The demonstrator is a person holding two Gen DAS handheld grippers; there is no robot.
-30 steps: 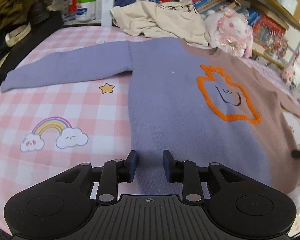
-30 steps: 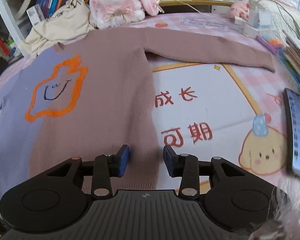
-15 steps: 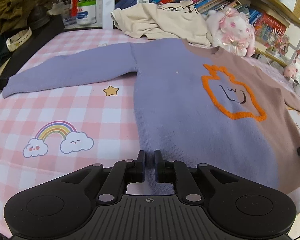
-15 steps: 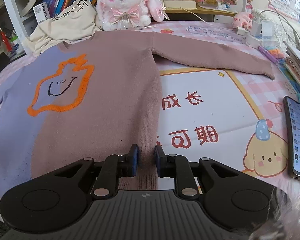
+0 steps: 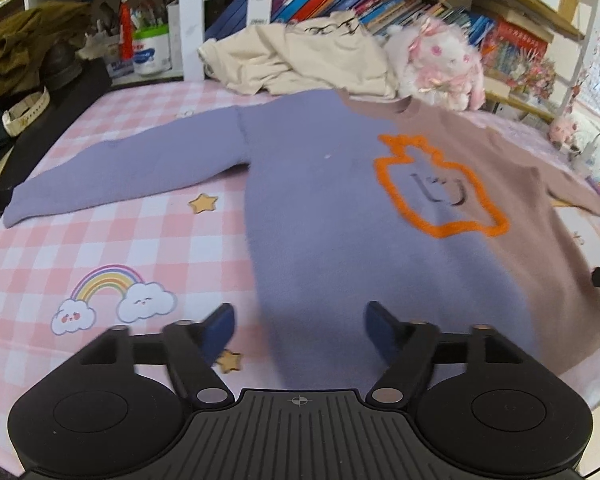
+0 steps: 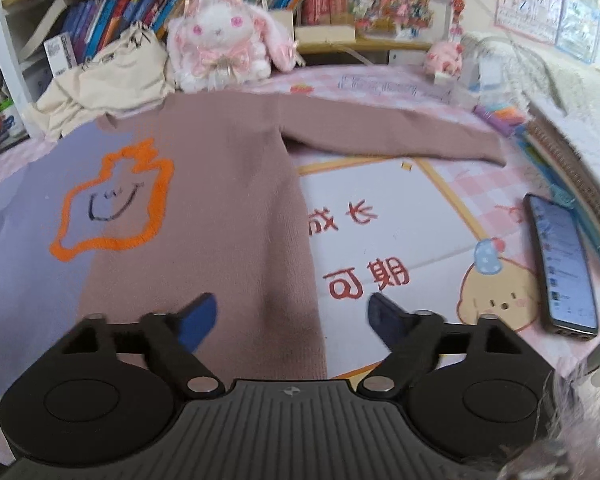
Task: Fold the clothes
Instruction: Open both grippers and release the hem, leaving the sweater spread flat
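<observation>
1. A two-tone sweater [image 5: 340,220] lies flat and unfolded on the pink tabletop [image 5: 100,240], sleeves spread wide.
2. The left gripper [image 5: 298,326] is spread wide, holding nothing, with the purple hem corner between its jaws.
3. The right gripper [image 6: 294,316] is likewise released over the brown hem corner.
4. Likely step: gripping the hem; both jaws must close on fabric.

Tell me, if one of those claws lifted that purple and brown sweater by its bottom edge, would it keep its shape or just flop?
Probably flop: the sweater is soft knit lying flat on the pink checked cloth, its sleeves limp. It looks thick, so perhaps a bit heavy, and the rest would likely drag behind. Both claws, left and right, are open.
</observation>
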